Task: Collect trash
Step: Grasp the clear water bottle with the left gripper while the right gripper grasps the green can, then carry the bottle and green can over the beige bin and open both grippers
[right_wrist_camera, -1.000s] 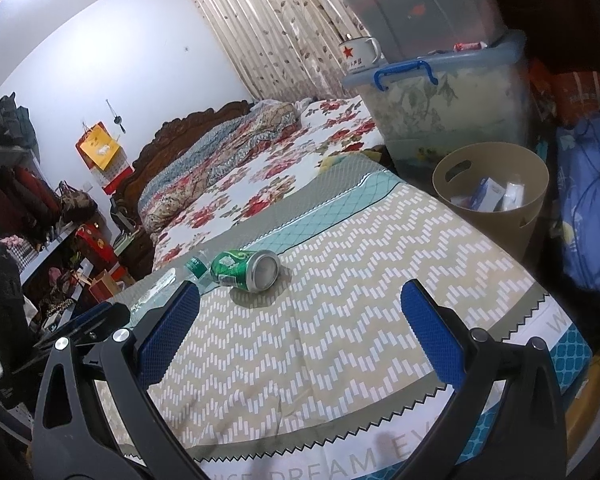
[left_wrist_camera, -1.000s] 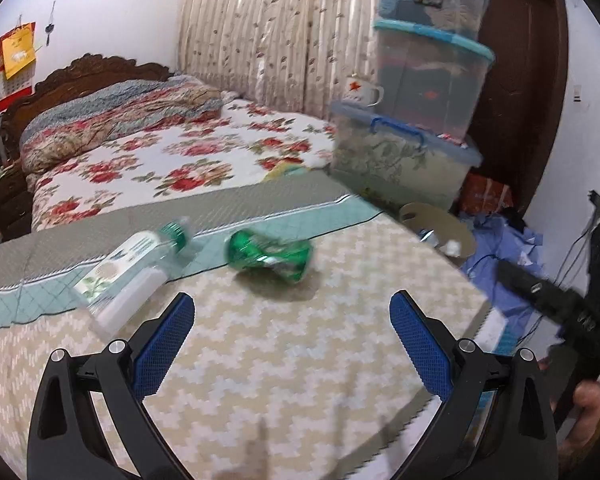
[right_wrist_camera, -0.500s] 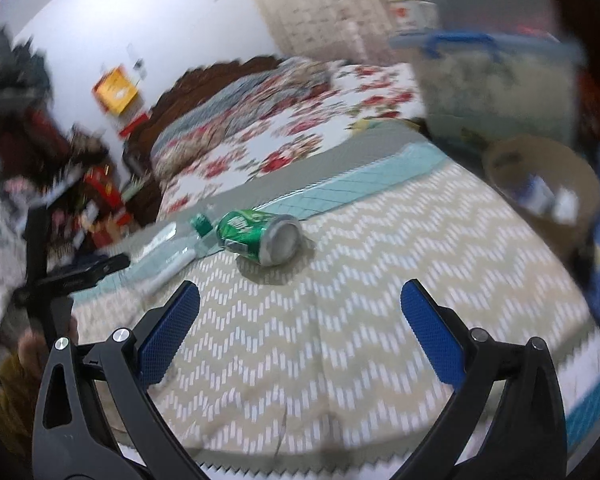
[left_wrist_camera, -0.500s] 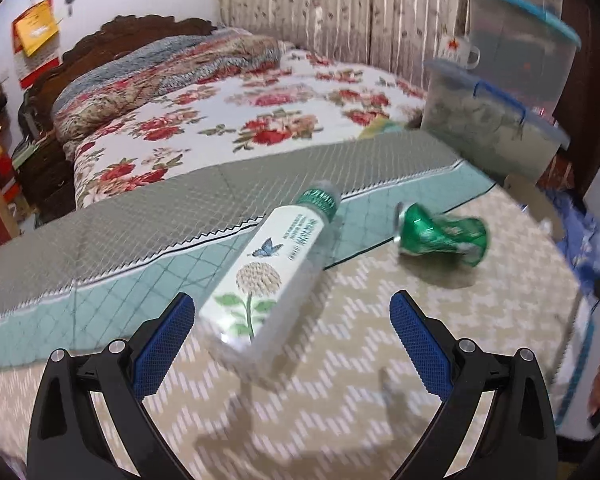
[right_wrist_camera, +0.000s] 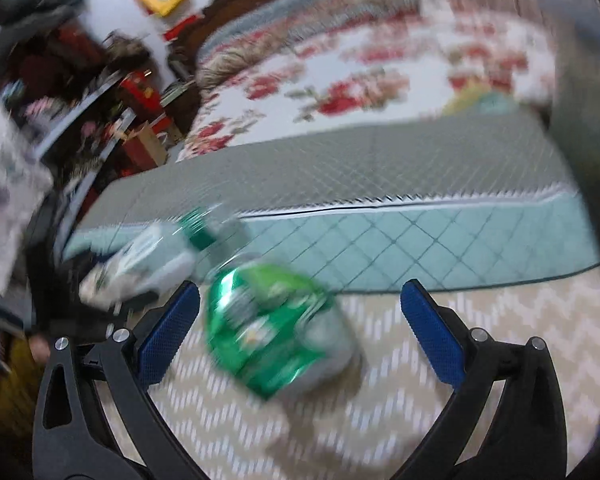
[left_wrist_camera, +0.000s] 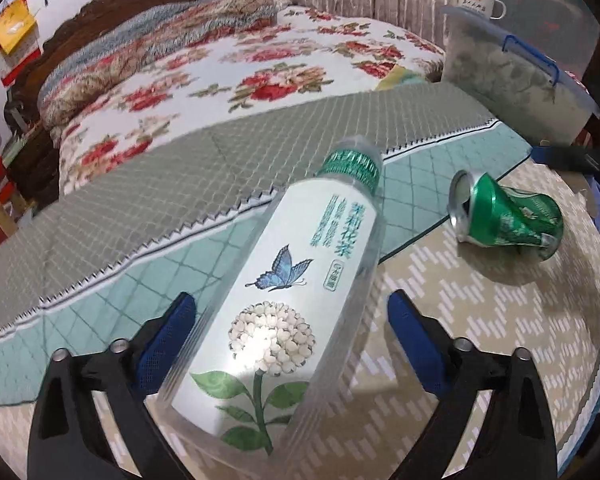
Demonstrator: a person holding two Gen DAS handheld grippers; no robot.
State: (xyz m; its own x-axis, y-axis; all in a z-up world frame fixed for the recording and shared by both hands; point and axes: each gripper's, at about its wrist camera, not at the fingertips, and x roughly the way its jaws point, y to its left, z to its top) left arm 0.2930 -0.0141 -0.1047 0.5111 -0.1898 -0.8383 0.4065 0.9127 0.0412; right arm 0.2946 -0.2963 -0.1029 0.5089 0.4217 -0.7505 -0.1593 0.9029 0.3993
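Presently the left gripper (left_wrist_camera: pixel 288 336) is straddling the bottle (left_wrist_camera: pixel 284 316) lying on the quilt (left_wrist_camera: pixel 480 320), jaws wide and not yet gripping, evidently lining up for a pickup, while the right gripper (right_wrist_camera: pixel 300 328), equally wide, is framing the crushed can (right_wrist_camera: pixel 272 320) further along.

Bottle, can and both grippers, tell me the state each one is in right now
Bottle: lying on its side, cap on, between the left gripper's fingers, not clamped.
Can: crushed, lying on its side on the bed cover.
Left gripper: open.
Right gripper: open around the can.
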